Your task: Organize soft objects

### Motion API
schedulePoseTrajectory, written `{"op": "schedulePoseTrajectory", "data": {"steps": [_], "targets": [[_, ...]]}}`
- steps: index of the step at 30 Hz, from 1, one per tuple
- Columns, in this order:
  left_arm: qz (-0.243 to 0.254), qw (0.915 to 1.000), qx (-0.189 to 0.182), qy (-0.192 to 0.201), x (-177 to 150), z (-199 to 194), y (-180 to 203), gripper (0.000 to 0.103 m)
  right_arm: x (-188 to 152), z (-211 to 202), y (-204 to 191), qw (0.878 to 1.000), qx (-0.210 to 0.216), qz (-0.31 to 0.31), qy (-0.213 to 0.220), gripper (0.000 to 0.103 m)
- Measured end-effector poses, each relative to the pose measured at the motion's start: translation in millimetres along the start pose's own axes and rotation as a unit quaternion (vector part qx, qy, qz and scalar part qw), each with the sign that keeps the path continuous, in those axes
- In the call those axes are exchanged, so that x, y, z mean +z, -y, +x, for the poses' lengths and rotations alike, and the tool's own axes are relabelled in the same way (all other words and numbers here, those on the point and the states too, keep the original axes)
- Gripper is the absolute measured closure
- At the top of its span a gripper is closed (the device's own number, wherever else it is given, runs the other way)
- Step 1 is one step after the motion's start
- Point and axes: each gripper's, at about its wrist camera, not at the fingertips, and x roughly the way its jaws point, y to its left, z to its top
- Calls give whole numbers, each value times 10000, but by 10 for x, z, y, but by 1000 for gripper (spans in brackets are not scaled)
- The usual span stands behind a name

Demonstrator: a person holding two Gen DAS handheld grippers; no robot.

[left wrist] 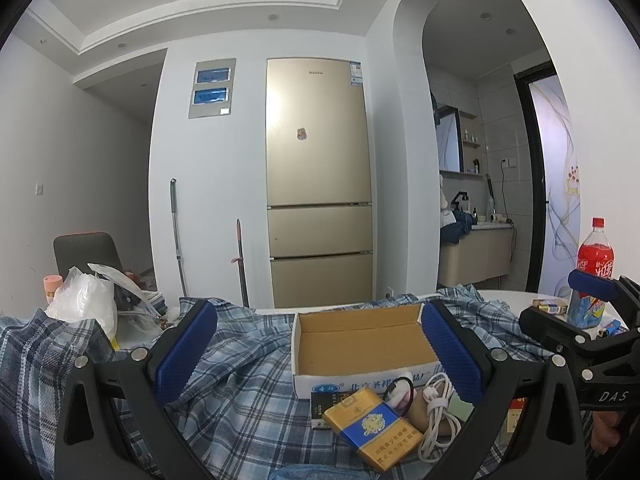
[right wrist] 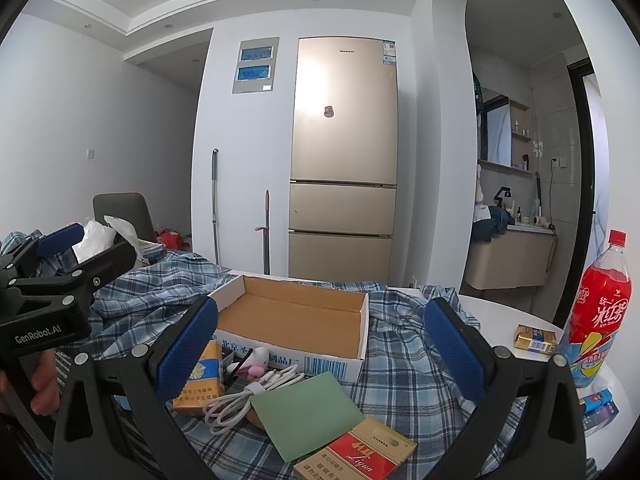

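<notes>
The left hand-held gripper was held level above the worktop with its jaws spread wide and nothing between them. The right hand-held gripper stood in the same condition, wide and empty. Both pointed toward the open cardboard box, which probably served as the receiving container, since its interior was bare.

The soft object most in evidence was the plaid cloth. It lay spread and rumpled across the worktop, beneath the box and the small items, so these would likely need clearing before the cloth could be gathered.

In front of the box lay a coiled white cable, bound with a strap, a yellow-and-blue pack, a green card and a red pack. The card rested partly on the cable.

A red drink bottle stood upright at the right edge, well apart from the box. A crumpled plastic bag sat at the far left.
</notes>
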Motion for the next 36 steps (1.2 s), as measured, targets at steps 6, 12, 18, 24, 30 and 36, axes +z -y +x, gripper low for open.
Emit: {"op": "schedulePoseTrajectory", "data": {"steps": [6, 12, 18, 24, 30, 36], "targets": [[-29, 9997, -134, -192, -5, 45, -23, 0, -15, -18, -84, 9991, -270, -311, 72, 0], [-77, 9994, -135, -324, -25, 59, -53, 0, -37, 40, -87, 9996, -83, -243, -116, 0], [48, 9996, -25, -278, -48, 41, -3, 0, -52, 93, 15, 9989, -44, 58, -453, 0], [183, 9992, -37, -362, -83, 74, 57, 0, -25, 67, 41, 9979, -195, 106, -609, 0], [124, 9994, -244, -220, -61, -8, 41, 0, -4, 51, 72, 9987, -175, 165, -441, 0], [230, 9980, -445, -385, 62, -65, 42, 0, 71, 35, 159, 9983, -111, 307, -473, 0]]}}
